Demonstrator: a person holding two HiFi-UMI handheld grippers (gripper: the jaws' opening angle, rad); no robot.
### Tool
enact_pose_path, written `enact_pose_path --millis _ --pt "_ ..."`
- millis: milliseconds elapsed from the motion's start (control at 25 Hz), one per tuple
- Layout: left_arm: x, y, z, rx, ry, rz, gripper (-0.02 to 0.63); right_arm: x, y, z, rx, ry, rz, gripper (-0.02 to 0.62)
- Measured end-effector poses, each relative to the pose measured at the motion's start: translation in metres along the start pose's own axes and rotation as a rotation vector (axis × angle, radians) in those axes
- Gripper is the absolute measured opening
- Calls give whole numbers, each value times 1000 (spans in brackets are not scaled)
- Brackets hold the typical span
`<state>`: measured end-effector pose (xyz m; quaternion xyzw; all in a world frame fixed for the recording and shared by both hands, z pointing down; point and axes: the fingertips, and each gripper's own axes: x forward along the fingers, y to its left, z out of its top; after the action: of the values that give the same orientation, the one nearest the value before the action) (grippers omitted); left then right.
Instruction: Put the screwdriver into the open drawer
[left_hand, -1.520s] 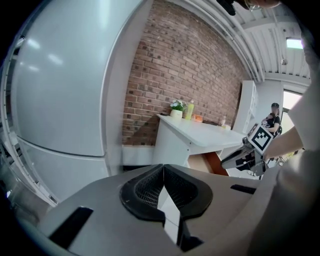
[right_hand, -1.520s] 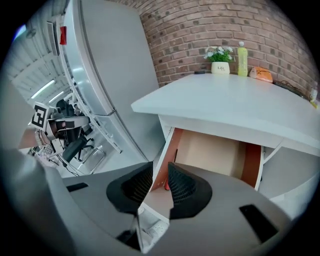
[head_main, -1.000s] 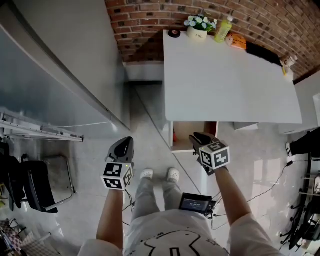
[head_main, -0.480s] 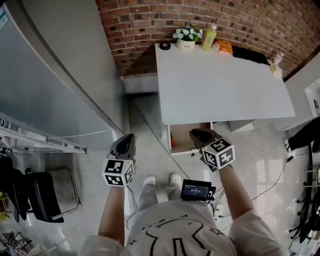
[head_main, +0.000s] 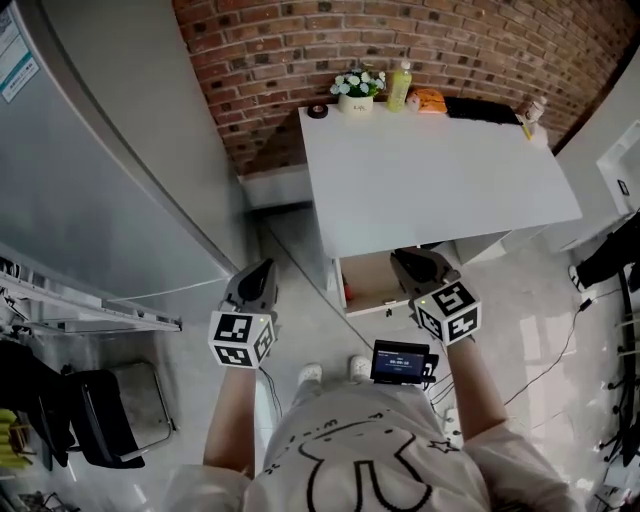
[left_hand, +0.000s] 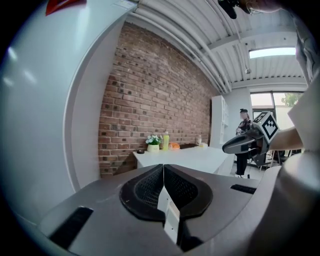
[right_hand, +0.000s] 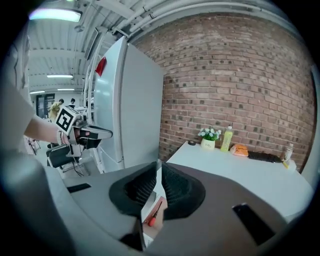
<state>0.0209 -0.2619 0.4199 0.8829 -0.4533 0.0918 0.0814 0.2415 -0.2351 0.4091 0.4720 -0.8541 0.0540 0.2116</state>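
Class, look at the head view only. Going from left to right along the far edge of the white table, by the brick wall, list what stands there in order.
Dark round object → white pot of flowers → yellow-green bottle → orange packet → flat black item → small bottle.

Loft-style workroom, brick wall (head_main: 300, 50), white table (head_main: 430, 180), tall fridge (head_main: 80, 180), strip-lit ceiling (right_hand: 65, 45)

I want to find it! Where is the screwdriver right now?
The screwdriver lies inside the open drawer under the front edge of the white table, showing low in the middle of the right gripper view.
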Motion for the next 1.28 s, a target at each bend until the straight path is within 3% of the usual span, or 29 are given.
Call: enact_pose_path --millis 480,1280 --pt "0 14 39 22 -103 12 14 -20 -14 26 1 -135 -118 26" --pt "9 -2 66 57 -159 -45 14 -50 -20 32 -29 -168 -169 26"
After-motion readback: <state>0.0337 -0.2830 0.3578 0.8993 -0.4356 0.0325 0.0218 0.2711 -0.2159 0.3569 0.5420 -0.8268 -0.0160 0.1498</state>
